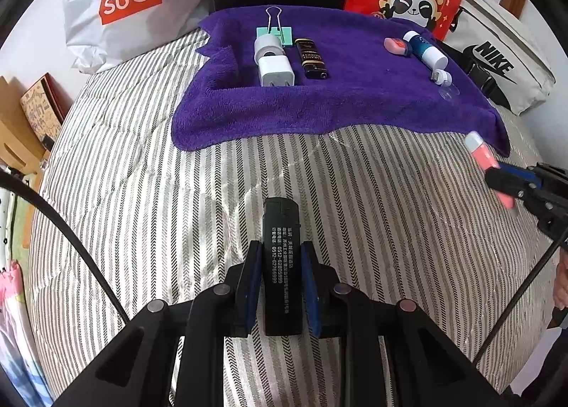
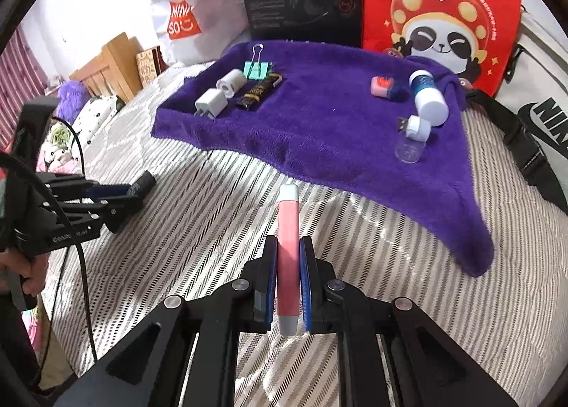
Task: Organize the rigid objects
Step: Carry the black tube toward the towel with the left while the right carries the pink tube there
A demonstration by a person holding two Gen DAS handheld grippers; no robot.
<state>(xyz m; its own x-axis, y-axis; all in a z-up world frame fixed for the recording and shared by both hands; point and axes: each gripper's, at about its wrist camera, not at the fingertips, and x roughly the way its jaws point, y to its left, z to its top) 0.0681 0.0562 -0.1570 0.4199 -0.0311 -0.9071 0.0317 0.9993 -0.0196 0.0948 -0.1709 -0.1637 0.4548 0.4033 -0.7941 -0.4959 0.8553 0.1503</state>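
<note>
Left gripper point(image 1: 282, 258) jaws clamped on a black lighter point(image 1: 281, 229), right gripper point(image 2: 288, 251) jaws clamped on a pink stick point(image 2: 288, 229), both held over the striped bed point(image 1: 142, 158), short of the purple towel point(image 1: 355, 105). On the towel's left: white charger point(image 1: 276, 70), white roll point(image 1: 267, 45), teal clip point(image 1: 274, 32), dark lighter point(image 1: 311, 58). On its right: pink eraser point(image 1: 397, 45), blue-white tube point(image 1: 426, 48), small USB plug point(image 1: 442, 77), clear cap point(image 2: 409, 148).
</note>
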